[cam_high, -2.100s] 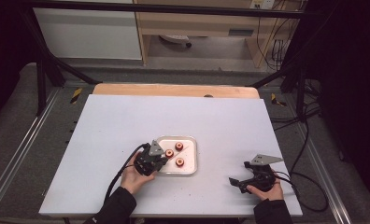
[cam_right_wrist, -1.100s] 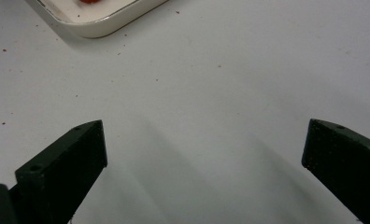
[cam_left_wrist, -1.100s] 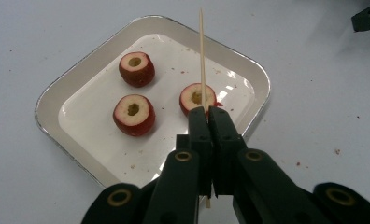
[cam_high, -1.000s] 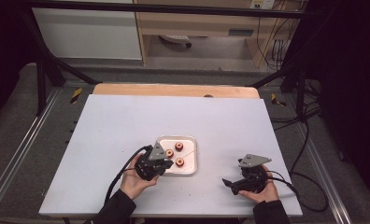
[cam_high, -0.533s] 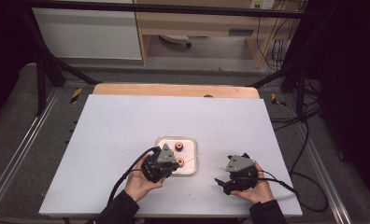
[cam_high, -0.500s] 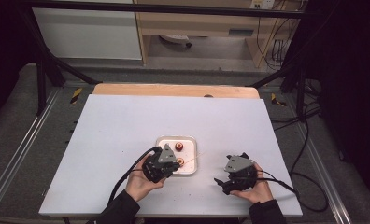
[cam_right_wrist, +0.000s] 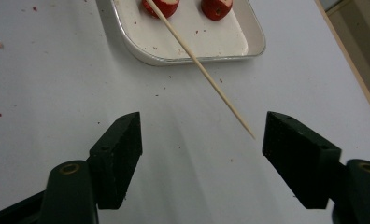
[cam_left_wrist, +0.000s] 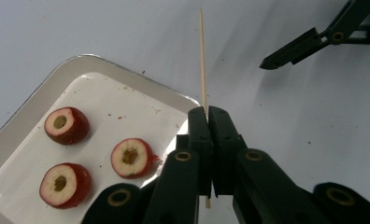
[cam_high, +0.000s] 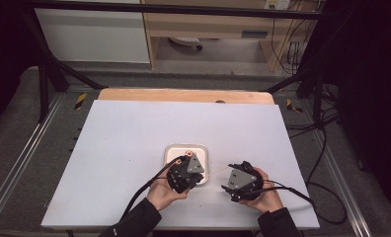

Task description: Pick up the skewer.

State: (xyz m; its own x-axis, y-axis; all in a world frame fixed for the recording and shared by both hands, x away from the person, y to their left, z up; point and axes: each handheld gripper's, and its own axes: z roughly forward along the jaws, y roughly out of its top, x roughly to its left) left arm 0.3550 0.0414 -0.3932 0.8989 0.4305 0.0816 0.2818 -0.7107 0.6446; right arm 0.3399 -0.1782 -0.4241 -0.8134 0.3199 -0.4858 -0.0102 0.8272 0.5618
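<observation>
- Left gripper [cam_left_wrist: 206, 116]: its black jaws are pressed together on a thin, pale wooden skewer [cam_left_wrist: 202, 56], which runs straight out ahead of the jaw tips; a short stub of it shows behind them.
- Right gripper [cam_right_wrist: 199, 135]: its jaws have just been closing but stand apart, with nothing pressed between them. The skewer's pointed tip [cam_right_wrist: 251, 135] lies between the two jaws, close to the right-hand one and touching neither.
- Shallow white rectangular tray [cam_left_wrist: 15, 135]: it sits on the white tabletop [cam_high: 134, 133], to the left of the left jaws and just beside them. It holds three red cored fruit slices with pale flesh [cam_left_wrist: 66, 125], lying flat and apart from one another.
- In the high view, the left gripper [cam_high: 186, 173] hovers over the tray's near edge and the right gripper [cam_high: 240, 182] is just beside it, off the tray.
- Step in hand, as judged: the right jaws take the skewer's free end. To do it well, centre the tip between the pads first, close gently so the thin stick neither bends nor snaps, and keep the left grip steady until both ends are secure.
</observation>
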